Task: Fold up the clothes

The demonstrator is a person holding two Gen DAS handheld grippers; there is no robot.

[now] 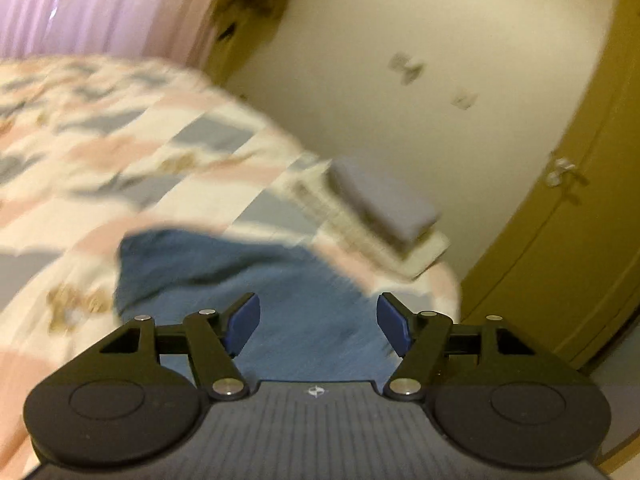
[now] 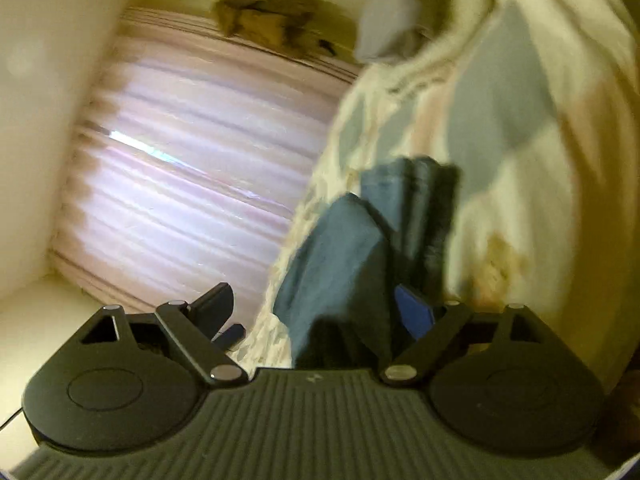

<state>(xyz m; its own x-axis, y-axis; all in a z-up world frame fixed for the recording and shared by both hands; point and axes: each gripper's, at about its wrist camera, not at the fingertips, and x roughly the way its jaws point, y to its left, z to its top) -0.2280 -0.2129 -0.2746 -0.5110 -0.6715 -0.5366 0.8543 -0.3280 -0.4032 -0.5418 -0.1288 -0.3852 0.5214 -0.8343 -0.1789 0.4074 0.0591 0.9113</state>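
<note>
Both views are pretty blurry. Left wrist: the left gripper (image 1: 318, 326) has its jaws apart with nothing pinched, hovering over a blue garment (image 1: 248, 276) lying on the patchwork bedspread (image 1: 120, 132). Right wrist: the right gripper (image 2: 320, 320) has jaws spread wide, the same blue garment (image 2: 344, 264) draped loosely between them.

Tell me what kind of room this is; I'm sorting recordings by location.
Most likely a bedroom: a bed with a patchwork quilt, a pink curtain behind it, and an olive wardrobe door beside. A blue garment lies on the quilt.
</note>
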